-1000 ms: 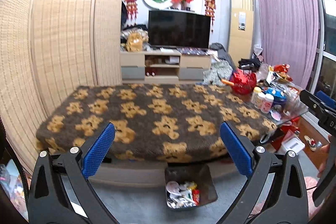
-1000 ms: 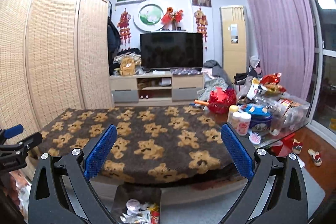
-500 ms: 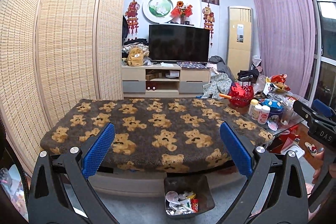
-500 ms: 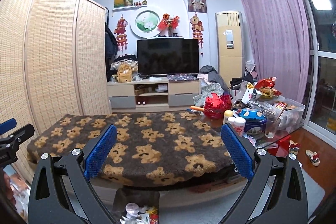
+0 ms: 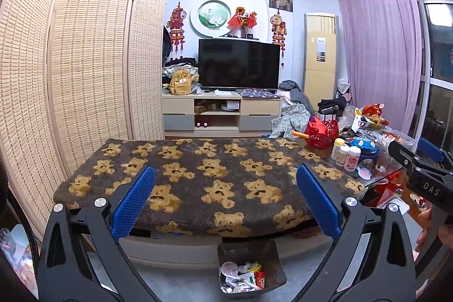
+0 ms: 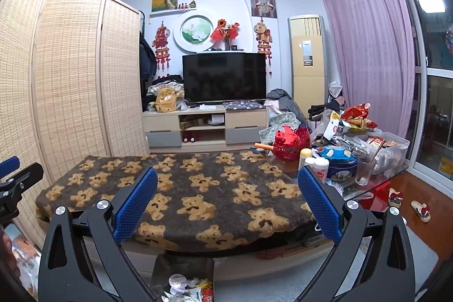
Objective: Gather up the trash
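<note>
Both grippers, left point(image 5: 225, 200) and right point(image 6: 228, 201), hang with jaws spread wide and empty above the bear-print blanket point(image 5: 209, 177); the trash bin point(image 5: 252, 268) sits on the floor below its near edge.

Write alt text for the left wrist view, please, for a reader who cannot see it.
An open left gripper with blue pads hovers over a table covered by a bear-print blanket. A bin with trash sits on the floor below; a television stands behind.
</note>
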A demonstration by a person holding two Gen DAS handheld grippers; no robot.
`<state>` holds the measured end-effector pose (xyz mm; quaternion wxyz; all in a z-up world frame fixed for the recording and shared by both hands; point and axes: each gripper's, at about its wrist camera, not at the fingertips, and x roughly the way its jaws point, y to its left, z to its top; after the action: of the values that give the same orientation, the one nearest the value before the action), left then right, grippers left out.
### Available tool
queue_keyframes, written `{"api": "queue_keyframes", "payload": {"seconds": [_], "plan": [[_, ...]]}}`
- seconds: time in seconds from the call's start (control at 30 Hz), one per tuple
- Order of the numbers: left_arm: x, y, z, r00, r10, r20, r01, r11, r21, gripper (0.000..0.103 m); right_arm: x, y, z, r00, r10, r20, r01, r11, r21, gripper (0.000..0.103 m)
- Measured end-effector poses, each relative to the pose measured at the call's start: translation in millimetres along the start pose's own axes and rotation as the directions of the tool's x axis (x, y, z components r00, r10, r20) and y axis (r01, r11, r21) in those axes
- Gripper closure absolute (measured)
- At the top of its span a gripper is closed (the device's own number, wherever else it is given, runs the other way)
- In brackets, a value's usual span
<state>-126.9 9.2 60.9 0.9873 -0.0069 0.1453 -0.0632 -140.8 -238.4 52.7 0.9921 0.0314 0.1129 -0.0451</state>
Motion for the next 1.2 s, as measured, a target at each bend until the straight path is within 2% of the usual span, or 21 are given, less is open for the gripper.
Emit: {"api": "queue_keyframes", "payload": {"seconds": [1.2], "plan": [[-3.3,-2.3,-0.6,1.000,-0.018,0.001,0.018,1.000,-0.004,0.008,1.9,6.1,-2.6,1.000,0.003,-0.010,-0.003,1.000,0.010,0.003]]}}
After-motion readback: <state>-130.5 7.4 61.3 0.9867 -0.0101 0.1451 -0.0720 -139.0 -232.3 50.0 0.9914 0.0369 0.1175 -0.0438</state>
